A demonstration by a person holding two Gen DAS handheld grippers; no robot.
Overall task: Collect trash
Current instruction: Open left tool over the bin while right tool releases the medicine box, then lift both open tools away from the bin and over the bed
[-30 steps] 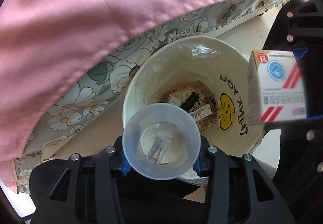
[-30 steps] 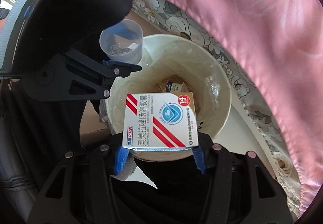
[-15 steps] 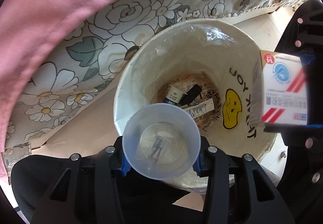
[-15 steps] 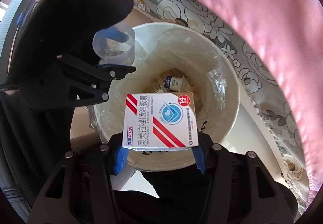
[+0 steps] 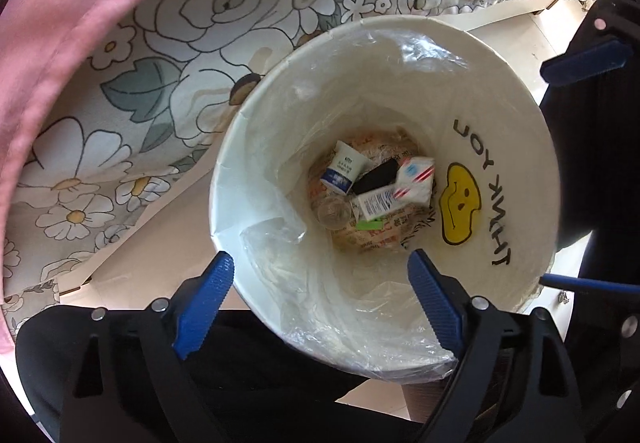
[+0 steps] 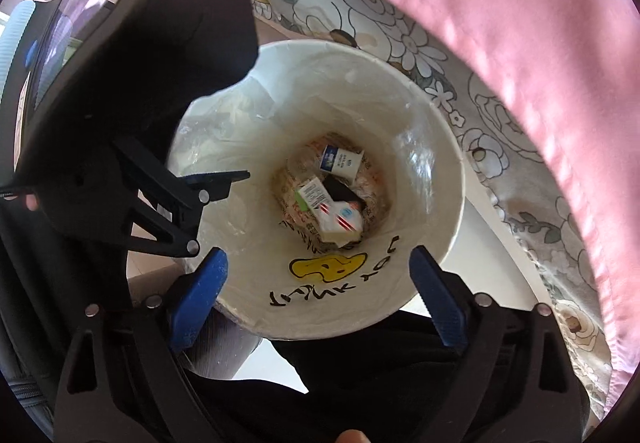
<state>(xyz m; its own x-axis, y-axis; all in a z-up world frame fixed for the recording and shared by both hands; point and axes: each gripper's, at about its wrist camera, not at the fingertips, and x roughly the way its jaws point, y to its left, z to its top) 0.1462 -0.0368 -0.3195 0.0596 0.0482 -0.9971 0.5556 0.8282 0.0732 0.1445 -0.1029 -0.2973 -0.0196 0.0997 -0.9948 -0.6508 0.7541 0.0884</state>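
The clear plastic cup [image 5: 334,212] and red-striped white medicine box [image 5: 416,173] have dropped into the lined white paper bin [image 5: 520,91], both claws, left [image 5: 320,297] and right [image 6: 318,293], opening empty; lift straight up, clearing the rim.

A white, plastic-lined bin [image 5: 512,91] printed with a yellow smiley and "THANK YOU" stood upright, holding at its bottom a red-striped white medicine box [image 5: 416,177], a clear plastic cup [image 5: 334,212], a small white-and-blue carton [image 5: 345,173] and a black item [image 5: 378,176].
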